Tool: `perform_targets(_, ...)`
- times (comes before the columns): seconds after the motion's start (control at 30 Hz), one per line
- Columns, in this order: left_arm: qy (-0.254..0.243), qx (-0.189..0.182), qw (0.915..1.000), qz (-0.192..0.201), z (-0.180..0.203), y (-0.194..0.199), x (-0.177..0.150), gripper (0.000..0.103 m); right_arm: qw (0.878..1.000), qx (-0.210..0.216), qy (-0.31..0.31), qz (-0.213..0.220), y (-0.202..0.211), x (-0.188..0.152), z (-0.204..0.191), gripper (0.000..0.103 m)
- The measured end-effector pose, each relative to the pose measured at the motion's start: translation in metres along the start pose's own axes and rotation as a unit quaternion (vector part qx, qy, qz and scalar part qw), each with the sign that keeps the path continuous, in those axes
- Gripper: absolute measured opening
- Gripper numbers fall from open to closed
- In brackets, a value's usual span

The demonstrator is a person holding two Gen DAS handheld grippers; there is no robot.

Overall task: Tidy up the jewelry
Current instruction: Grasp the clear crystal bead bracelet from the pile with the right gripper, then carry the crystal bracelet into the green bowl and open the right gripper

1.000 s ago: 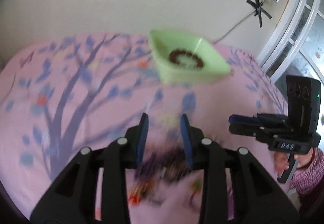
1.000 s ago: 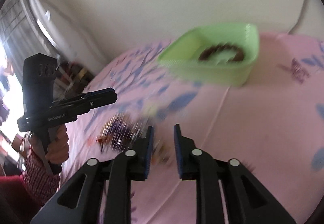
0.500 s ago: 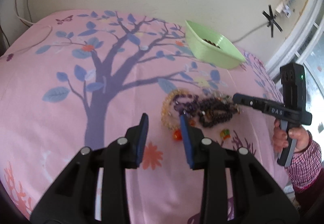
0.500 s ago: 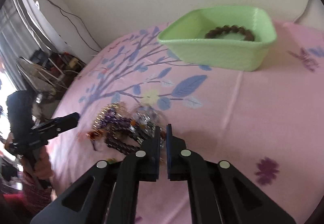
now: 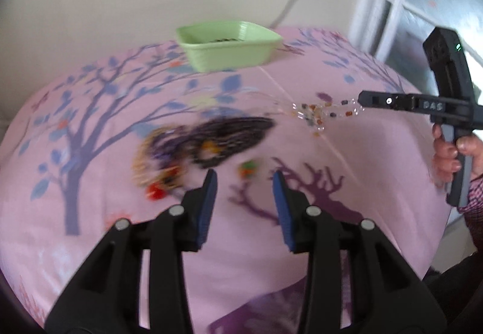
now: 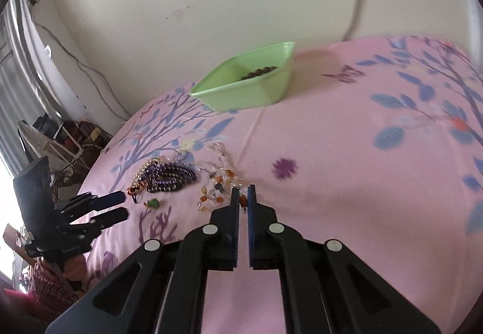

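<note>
A tangle of dark purple beads point(image 5: 229, 134) point(image 6: 169, 175) and a gold chain point(image 5: 145, 158) lies on the pink tree-print cloth point(image 5: 90, 228). A small green and orange charm point(image 5: 248, 168) point(image 6: 154, 203) rests on the cloth just ahead of my left gripper point(image 5: 244, 180) point(image 6: 119, 207). That gripper's jaws are opening and nothing is between the pads. My right gripper point(image 6: 243, 195) point(image 5: 362, 104) is shut on a clear strand with coloured stones point(image 6: 217, 186) point(image 5: 314, 116), stretched out from the pile. At the far edge stands a green tray point(image 5: 229, 45) point(image 6: 250, 83) holding a brown bead bracelet point(image 6: 259, 72).
A cream wall with a dangling cable point(image 6: 359, 1) rises behind the tray. In the left wrist view a white-framed window point(image 5: 407, 1) stands beyond the cloth's right side. Cluttered racks point(image 6: 66, 137) stand on the floor to the left. A hand in a checked sleeve point(image 5: 449, 149) holds the right gripper.
The right gripper has drawn the clear strand out of the pile and off to the side. The left gripper has swung toward the small charm, and its jaws stand wider.
</note>
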State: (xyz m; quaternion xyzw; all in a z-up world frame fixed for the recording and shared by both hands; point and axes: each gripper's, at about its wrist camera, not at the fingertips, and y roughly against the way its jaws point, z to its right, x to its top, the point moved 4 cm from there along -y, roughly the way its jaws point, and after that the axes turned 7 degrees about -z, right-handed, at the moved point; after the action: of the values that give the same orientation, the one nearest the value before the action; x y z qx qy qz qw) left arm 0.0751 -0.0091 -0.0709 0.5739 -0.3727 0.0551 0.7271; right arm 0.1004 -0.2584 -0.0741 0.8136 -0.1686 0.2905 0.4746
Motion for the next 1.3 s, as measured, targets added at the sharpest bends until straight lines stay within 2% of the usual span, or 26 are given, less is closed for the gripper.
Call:
perform_targets(0.07,-0.008,0.009,0.9998,-0.013,0.006,-0.015,0.004,0.037,1.0,-0.002,-0.015,0.007,0.011,-0.01,0.006,0.0)
perform_targets(0.13,-0.003,0.0,0.9995,-0.031,0.006,-0.028,0.005,0.036,1.0,-0.003,-0.019,0.013,0.02,-0.017,0.012,0.0)
perform_targets(0.17,0.0,-0.003,0.9994,-0.034,0.005,-0.031,0.005,0.031,1.0,0.003,-0.021,0.008,0.021,-0.02,0.013,0.0)
perform_targets(0.2,0.0,-0.002,0.9996,-0.03,0.006,-0.032,0.005,0.02,1.0,0.005,-0.025,0.005,0.022,-0.022,0.014,0.0)
perform_targets(0.27,0.001,-0.007,0.9995,-0.031,0.006,-0.033,0.006,0.005,1.0,-0.001,-0.02,-0.004,0.019,-0.026,0.014,0.0)
perform_targets(0.3,0.005,-0.016,0.9993,-0.033,0.006,-0.032,0.005,0.002,1.0,-0.003,-0.007,-0.01,0.017,-0.028,0.01,0.02)
perform_targets(0.33,0.007,-0.02,0.9992,-0.033,0.008,-0.031,0.004,0.002,1.0,-0.004,0.008,-0.013,0.016,-0.03,0.005,0.035)
perform_targets(0.47,0.0,-0.028,0.9992,-0.029,0.017,-0.027,0.001,0.002,0.995,-0.051,0.088,-0.014,-0.001,-0.027,-0.021,0.036)
perform_targets(0.57,0.002,-0.031,0.9991,-0.029,0.019,-0.026,0.0,0.002,0.99,-0.066,0.117,-0.033,-0.024,-0.021,-0.031,0.036)
perform_targets(0.67,0.01,-0.038,0.9988,-0.028,0.018,-0.025,0.0,0.002,0.985,-0.078,0.142,-0.057,-0.046,-0.012,-0.036,0.036)
perform_targets(0.7,0.012,-0.041,0.9987,-0.027,0.017,-0.024,0.001,0.002,0.984,-0.082,0.148,-0.056,-0.048,-0.01,-0.036,0.033)
perform_targets(0.73,0.015,-0.044,0.9986,-0.026,0.017,-0.022,0.001,0.002,0.982,-0.088,0.155,-0.06,-0.05,-0.008,-0.037,0.001)
perform_targets(0.8,0.019,-0.047,0.9985,-0.021,0.016,-0.017,0.003,0.002,0.981,-0.089,0.156,-0.068,-0.05,-0.007,-0.035,0.0)
perform_targets(0.83,0.019,-0.05,0.9984,-0.017,0.016,-0.014,0.004,0.002,0.985,-0.064,0.142,-0.076,-0.047,-0.008,-0.032,0.0)
perform_targets(0.9,0.018,-0.055,0.9982,-0.012,0.017,-0.01,0.006,0.002,0.986,-0.055,0.136,-0.075,-0.038,-0.009,-0.029,0.0)
perform_targets(1.0,0.016,-0.067,0.9976,-0.004,0.018,-0.003,0.012,0.002,0.994,-0.005,0.1,-0.052,-0.011,-0.003,-0.027,0.0)
perform_targets(1.17,0.016,-0.089,0.9956,0.024,0.013,0.018,0.05,0.002,0.996,0.048,0.074,0.011,0.037,0.042,-0.036,0.0)
perform_targets(1.3,0.014,-0.094,0.9941,0.054,0.002,0.035,0.097,0.002,0.994,0.056,0.087,0.047,0.057,0.1,-0.054,0.0)
